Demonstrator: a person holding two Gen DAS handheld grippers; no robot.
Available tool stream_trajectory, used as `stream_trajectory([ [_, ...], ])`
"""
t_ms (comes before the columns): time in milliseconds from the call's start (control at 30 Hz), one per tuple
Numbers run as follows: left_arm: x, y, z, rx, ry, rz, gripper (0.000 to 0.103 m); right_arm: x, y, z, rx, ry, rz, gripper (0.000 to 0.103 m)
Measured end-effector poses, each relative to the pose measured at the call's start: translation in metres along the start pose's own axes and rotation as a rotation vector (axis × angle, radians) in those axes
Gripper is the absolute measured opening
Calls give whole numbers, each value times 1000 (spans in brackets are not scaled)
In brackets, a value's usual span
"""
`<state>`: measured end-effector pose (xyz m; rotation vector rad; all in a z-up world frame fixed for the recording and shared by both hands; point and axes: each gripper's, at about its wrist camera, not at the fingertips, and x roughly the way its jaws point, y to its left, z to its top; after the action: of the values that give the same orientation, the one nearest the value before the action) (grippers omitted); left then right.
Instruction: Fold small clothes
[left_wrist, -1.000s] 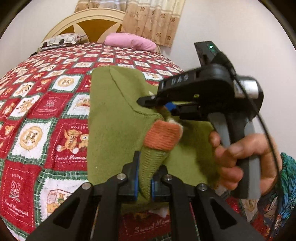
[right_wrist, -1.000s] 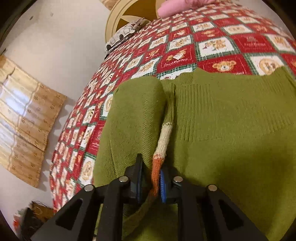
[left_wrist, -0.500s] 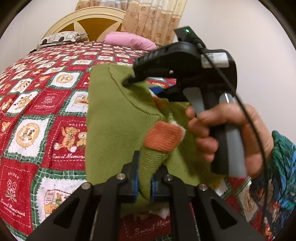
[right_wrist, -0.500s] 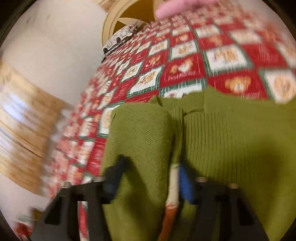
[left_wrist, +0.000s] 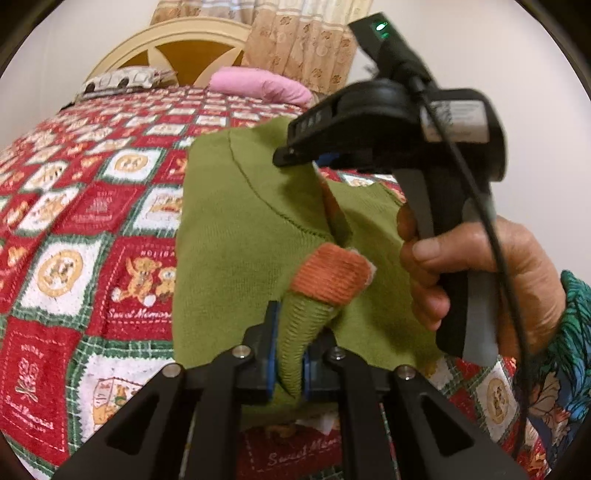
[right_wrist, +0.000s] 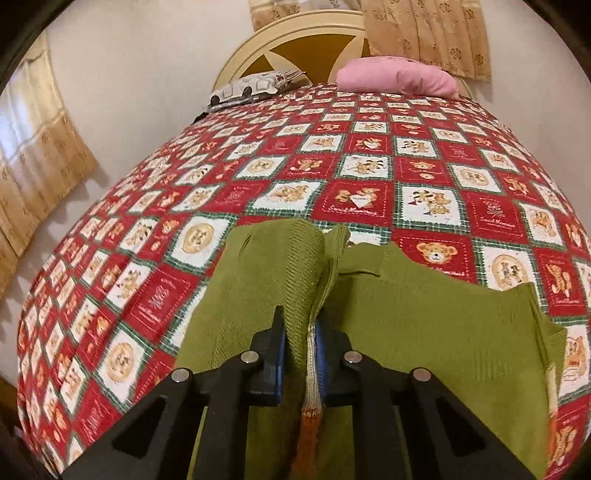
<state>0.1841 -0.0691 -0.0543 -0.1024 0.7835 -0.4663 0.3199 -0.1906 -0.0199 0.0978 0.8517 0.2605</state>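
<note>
A small green knitted sweater (left_wrist: 240, 236) with an orange cuff (left_wrist: 328, 273) lies on the bed. My left gripper (left_wrist: 290, 354) is shut on a ribbed green fold just below that cuff. My right gripper (right_wrist: 301, 347) is closing its jaws on an upright green fold with a cream and orange striped edge, and the pads press on it. In the left wrist view the right gripper (left_wrist: 314, 158) holds the sweater's far part raised above the quilt, with a hand (left_wrist: 480, 266) around its handle.
A red, green and white teddy-bear quilt (right_wrist: 369, 173) covers the bed. A pink pillow (right_wrist: 395, 75) and a patterned pillow (right_wrist: 255, 88) lie at the cream headboard (right_wrist: 295, 48). Curtains (right_wrist: 424, 33) hang behind, and a white wall stands at the right.
The right gripper has risen and rolled, lifting the sweater's far edge. Its jaws, wider half a second ago, have narrowed onto the green fold. The left gripper has kept still.
</note>
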Motion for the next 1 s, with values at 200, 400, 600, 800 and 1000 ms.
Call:
stream_trajectory([
  [200,-11,-30,2,131,-41,36,11,-14,-17,1,14,-4,-17,13],
  [400,-12,-54,9,177,-54,-7,11,-33,-44,0,12,-14,-50,13],
  [600,-3,-87,13,219,-45,-53,11,-47,-76,-1,15,-2,-83,13],
  [800,19,-101,10,210,7,-69,11,-48,-104,-11,43,12,-109,6],
  [1000,26,-104,8,214,16,-66,11,-54,-144,-21,145,14,-90,1],
])
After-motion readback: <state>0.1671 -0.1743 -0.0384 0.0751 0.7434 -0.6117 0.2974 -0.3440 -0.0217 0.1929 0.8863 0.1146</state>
